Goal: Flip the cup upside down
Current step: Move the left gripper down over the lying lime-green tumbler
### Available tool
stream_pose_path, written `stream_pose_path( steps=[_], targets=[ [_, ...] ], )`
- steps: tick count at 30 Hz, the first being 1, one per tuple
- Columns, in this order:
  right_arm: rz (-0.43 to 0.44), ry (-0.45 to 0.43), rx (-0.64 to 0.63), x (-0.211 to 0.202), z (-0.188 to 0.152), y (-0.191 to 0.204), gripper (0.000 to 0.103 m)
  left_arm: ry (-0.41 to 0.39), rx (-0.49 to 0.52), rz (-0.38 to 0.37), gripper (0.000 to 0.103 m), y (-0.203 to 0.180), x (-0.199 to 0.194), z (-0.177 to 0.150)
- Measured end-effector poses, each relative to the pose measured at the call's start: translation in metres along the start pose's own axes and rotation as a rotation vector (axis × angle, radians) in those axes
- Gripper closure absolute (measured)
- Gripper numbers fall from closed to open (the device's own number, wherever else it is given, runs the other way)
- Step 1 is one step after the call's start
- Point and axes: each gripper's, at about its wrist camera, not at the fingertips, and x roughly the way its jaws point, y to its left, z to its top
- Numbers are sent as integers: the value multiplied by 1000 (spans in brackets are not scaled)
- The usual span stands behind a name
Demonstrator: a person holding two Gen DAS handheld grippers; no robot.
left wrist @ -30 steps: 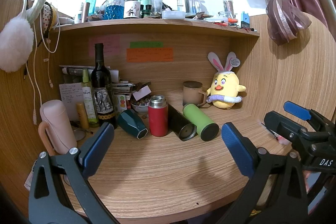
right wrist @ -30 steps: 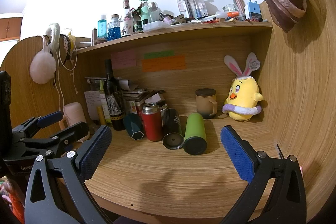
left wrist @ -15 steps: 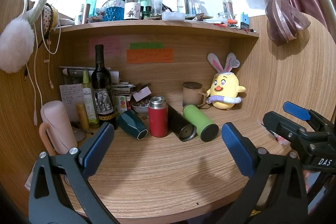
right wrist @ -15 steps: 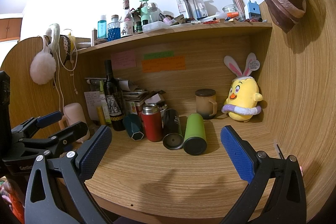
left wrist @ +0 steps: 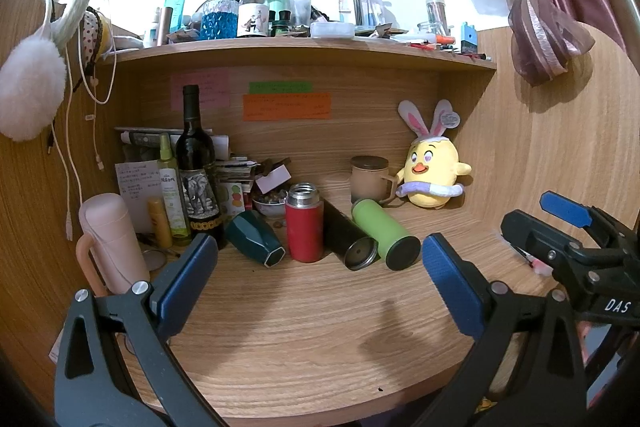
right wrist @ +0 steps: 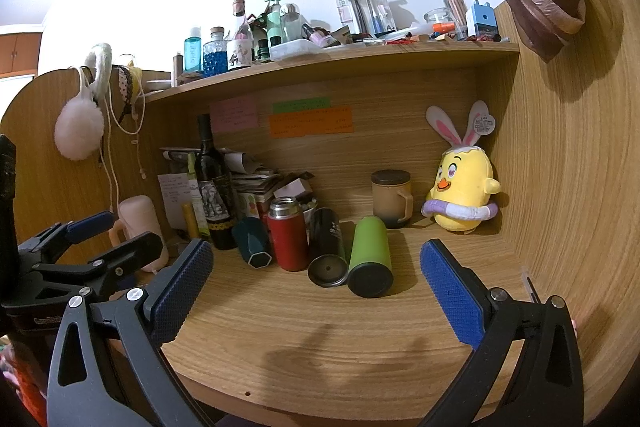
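Observation:
A row of cups sits mid-desk. A red flask (left wrist: 304, 223) (right wrist: 287, 235) stands upright. A dark teal cup (left wrist: 255, 238) (right wrist: 252, 242), a black tumbler (left wrist: 350, 239) (right wrist: 327, 247) and a green tumbler (left wrist: 384, 233) (right wrist: 370, 251) lie on their sides. A beige lidded mug (left wrist: 369, 179) (right wrist: 392, 197) stands upright at the back. A pink cup (left wrist: 112, 235) (right wrist: 140, 223) stands upside down at the left. My left gripper (left wrist: 316, 279) is open and empty, short of the row. My right gripper (right wrist: 316, 279) is open and empty too, to the right of the left one.
A wine bottle (left wrist: 197, 171), a spray bottle (left wrist: 170, 187) and stacked papers crowd the back left. A yellow plush chick (left wrist: 432, 175) sits in the back right corner. The shelf (left wrist: 304, 49) above carries several bottles. A pen (left wrist: 528, 259) lies at the right of the desk (left wrist: 304, 327).

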Motion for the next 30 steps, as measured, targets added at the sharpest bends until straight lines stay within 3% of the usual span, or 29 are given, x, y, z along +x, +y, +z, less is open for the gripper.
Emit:
stream_pose_path(
  steps=[7,14,19,21,30],
  targets=[
    [-45,5,5,11,-2,-20,0,63,13,-41,0,-6,36,7],
    [-129,56,69,35,-13,-66,0,246,40,-172,0,-33,131,11],
    [-173,116,133,55,-25,-104,0,364,31,-187,2,-61,210,8],
    [-193,139,157,61,-31,-118,0,403,38,-190,20,-73,233,7],
    [-203,202,231,83,-50,-162,0,476,114,-125,21,-115,301,-9]
  ],
)
